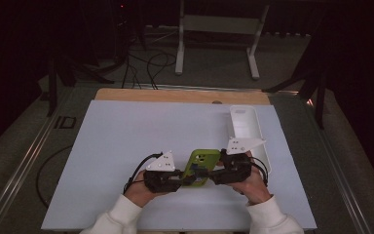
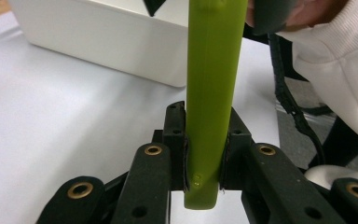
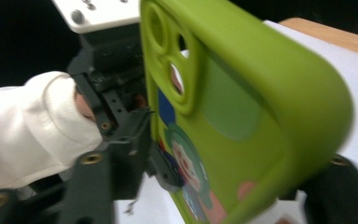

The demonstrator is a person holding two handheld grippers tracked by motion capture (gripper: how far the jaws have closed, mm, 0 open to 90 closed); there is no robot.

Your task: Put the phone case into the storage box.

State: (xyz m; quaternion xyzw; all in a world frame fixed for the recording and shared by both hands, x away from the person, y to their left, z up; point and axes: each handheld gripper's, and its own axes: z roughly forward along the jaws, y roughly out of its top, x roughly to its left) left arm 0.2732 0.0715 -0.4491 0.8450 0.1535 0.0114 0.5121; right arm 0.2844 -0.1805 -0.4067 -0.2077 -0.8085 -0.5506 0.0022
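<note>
left tongs (image 2: 203, 154) clamped tight on the green case (image 2: 212, 93) - right tongs (image 1: 213, 174) gripped it too, above the counter (image 1: 126, 136).

Both white-sleeved forearms reach in from the near edge, hands close together. The left gripper (image 1: 168, 176) points inward toward the right one, jaws clamped tight on both faces of something slim. The right gripper (image 1: 231, 170) faces it, its grip unclear.
</note>
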